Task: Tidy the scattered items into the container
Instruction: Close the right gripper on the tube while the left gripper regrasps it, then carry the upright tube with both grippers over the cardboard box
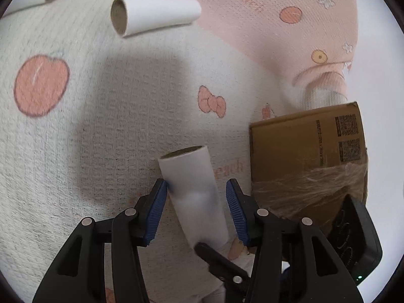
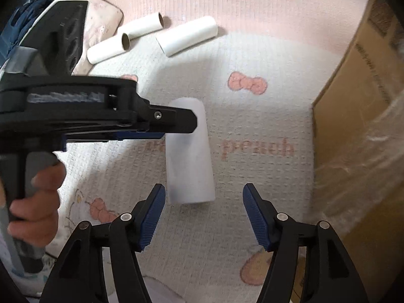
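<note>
Between the open left tongs lies a plain white tube, ungripped; right tongs open, empty.

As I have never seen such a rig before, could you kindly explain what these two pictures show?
There is no robot here: a person holds a hand-operated claw in each hand, and each claw carries a wide-angle camera looking forward along its two blue-padded fingers. One picture looks out from the left claw, the other from the right claw. The second also shows the left one from the side, with the person's hand on its grip.

Underneath is a peach-print blanket. A white cardboard tube sits between the left claw's open fingers, its near end at the tips of the right claw, which is also open. Neither is clamped on it. Three more tubes lie farther off. The cardboard box, partly wrapped in clear film, is probably the container.
</note>
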{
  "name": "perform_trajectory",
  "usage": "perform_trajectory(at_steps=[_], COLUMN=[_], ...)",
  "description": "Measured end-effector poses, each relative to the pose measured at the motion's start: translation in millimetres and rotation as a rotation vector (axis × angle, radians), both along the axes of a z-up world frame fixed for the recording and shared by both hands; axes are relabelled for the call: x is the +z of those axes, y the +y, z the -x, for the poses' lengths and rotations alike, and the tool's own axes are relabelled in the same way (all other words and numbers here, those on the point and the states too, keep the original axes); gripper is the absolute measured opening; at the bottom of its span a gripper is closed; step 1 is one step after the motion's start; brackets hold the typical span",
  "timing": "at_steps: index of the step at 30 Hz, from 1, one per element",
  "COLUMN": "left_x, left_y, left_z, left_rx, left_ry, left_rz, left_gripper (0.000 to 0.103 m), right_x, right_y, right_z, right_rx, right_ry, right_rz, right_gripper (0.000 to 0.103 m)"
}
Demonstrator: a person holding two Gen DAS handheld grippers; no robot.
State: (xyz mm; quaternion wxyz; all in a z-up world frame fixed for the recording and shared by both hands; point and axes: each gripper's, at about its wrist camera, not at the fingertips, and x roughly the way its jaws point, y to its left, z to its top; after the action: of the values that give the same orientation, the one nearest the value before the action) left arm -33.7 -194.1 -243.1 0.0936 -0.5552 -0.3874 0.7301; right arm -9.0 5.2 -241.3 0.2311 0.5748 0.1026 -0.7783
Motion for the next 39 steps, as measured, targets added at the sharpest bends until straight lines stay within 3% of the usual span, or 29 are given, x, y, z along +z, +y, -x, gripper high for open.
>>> perform_trajectory(at_steps=[11,14,17,20,29,39], left_x=[-13,-8,1,9,62,143], left_y=[9,14,16,16,13,21], left_z=[-2,-2,-1,-2,-5,4], left_rx=[0.044,0.036,0.028,0.030,0.027,0.000], left_ry=[-0.015,0.004,0.029,0.050,0.169,0.353], left_rz=[-0.062,-0.034,0.010,0.004,0.013,-0.016], left_gripper=[0.049,0.049,0.048,0.048,0.047,0.043], right_x=[-21,-20,-18,-14,26,108], right_y=[-18,-23,-29,-31,-37,-36], right_z=[14,13,10,10,8,8], right_rx=[0.040,0.057,0.081,0.078,0.061,0.036], right_ry=[-0.028,-0.036,-0.026,-0.033,0.026,0.166], right_rz=[0.027,0.052,0.034,0.043,0.081,0.159], right_gripper=[0.062,0.060,0.052,0.046,0.046,0.046])
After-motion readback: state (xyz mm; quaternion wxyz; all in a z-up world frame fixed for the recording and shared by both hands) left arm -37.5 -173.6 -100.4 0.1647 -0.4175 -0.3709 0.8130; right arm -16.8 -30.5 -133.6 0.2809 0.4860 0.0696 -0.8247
